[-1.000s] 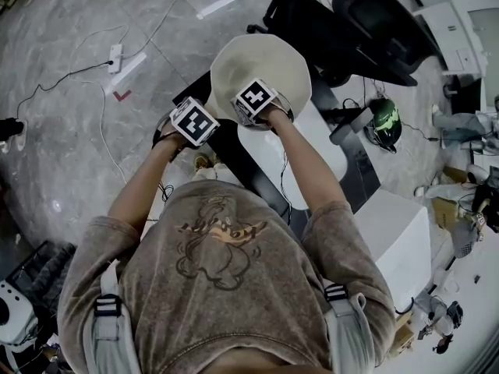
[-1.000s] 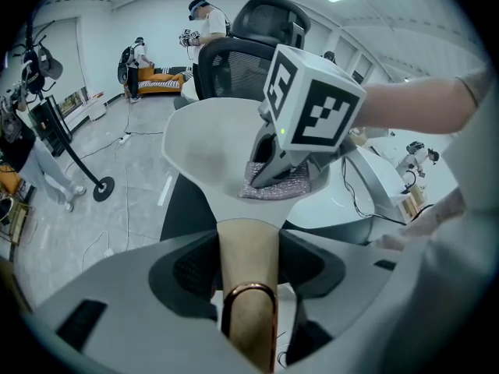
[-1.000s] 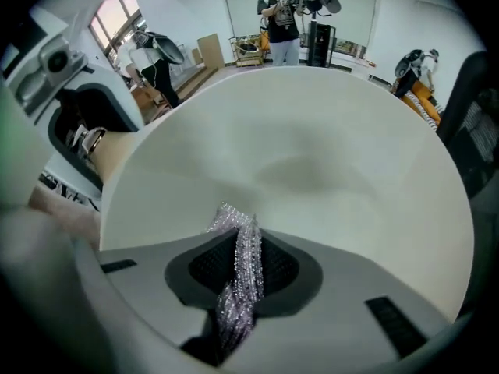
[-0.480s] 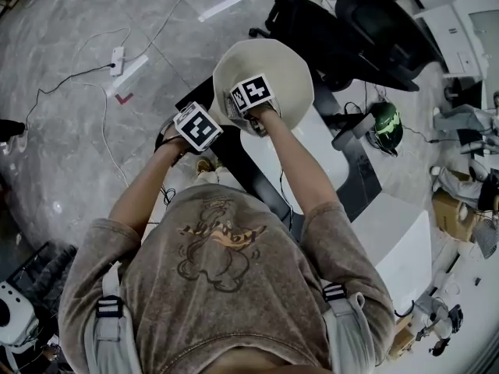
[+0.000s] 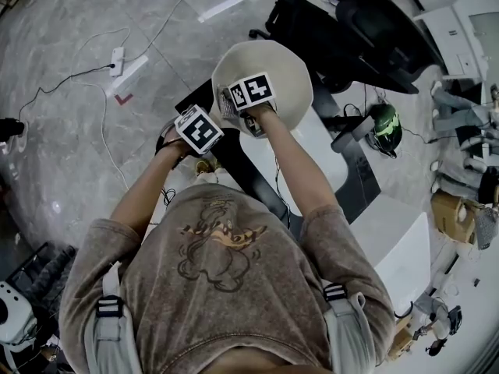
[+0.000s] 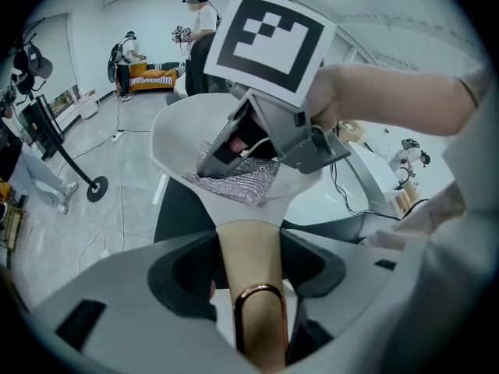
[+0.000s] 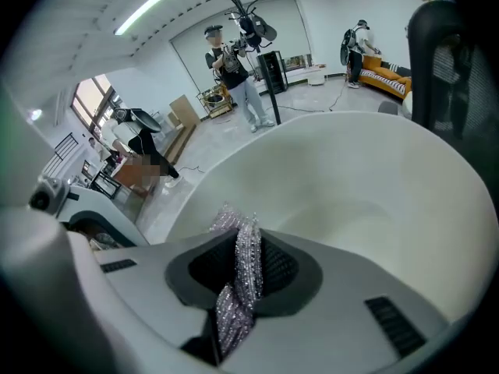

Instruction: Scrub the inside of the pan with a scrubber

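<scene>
Two grippers share the work: the left gripper (image 6: 249,287) is clamped on the handle (image 6: 246,244), so the pan (image 5: 290,65) sits at upper centre of the head view; the right gripper (image 7: 238,287) pinches the scrubber (image 7: 248,252) inside it. I would press flat, in small circles.

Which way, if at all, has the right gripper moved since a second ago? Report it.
Yes. Against the red floor mark, the right gripper has shifted up the picture, further over the pan.
</scene>
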`<action>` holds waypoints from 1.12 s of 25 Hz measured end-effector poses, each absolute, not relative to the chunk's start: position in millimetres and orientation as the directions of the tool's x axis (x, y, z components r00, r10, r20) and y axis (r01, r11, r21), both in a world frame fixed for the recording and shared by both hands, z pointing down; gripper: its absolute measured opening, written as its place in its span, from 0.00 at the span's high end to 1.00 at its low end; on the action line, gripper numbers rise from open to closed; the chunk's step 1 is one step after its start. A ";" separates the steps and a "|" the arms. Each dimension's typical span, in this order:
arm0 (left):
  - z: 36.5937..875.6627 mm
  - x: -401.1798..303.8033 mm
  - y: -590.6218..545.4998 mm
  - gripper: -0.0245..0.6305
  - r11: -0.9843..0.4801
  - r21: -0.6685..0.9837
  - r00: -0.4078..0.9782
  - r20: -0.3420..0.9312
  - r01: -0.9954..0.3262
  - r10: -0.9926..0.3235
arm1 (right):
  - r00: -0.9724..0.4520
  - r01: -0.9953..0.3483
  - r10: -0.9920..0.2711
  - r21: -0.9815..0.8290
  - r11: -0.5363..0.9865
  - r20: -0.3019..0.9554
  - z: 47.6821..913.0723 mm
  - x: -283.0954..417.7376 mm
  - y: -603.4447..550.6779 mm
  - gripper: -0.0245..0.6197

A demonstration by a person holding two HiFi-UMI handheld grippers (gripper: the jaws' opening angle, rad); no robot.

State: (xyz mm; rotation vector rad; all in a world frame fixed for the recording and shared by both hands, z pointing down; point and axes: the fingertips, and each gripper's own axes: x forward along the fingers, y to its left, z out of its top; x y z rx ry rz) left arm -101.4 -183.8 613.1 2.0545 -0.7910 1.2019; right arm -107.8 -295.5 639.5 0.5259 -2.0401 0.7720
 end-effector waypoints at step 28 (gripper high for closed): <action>474.6 -97.5 -207.7 0.94 -0.529 0.137 0.502 0.577 -0.838 -0.645 | -0.737 -0.665 -0.562 -0.253 0.703 0.375 451.4 -19.5 -254.3 0.84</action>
